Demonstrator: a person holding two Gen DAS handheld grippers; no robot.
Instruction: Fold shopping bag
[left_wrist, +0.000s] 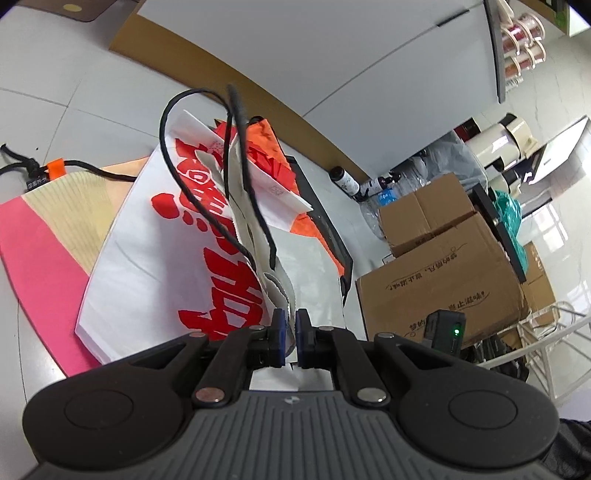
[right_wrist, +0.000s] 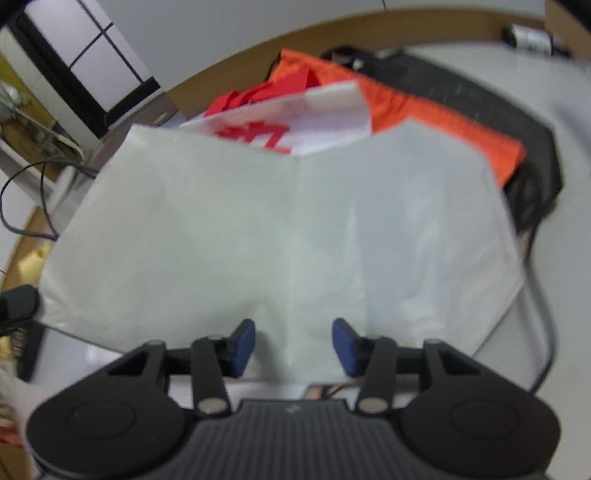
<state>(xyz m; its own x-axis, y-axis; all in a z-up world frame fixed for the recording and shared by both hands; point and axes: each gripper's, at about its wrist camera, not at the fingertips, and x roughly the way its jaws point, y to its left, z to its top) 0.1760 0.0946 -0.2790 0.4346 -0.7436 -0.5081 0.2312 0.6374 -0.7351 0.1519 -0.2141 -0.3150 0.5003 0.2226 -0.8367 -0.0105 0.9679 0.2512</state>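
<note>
A white paper shopping bag (left_wrist: 147, 236) with red lettering and black cord handles (left_wrist: 243, 155) lies on the white table. My left gripper (left_wrist: 290, 325) is shut on the bag's raised top edge, which stands up between the blue pads. In the right wrist view the bag's plain white panel (right_wrist: 288, 229) with a centre crease fills the frame, blurred. My right gripper (right_wrist: 293, 343) is open, its blue pads (right_wrist: 243, 345) wide apart just above that panel's near edge. It holds nothing.
An orange bag (left_wrist: 273, 147) and a black bag (right_wrist: 480, 110) lie under the white one. A pink and beige bag (left_wrist: 48, 221) lies at the left. Cardboard boxes (left_wrist: 443, 266) stand past the table's right edge. A brown table rim (left_wrist: 258, 85) curves behind.
</note>
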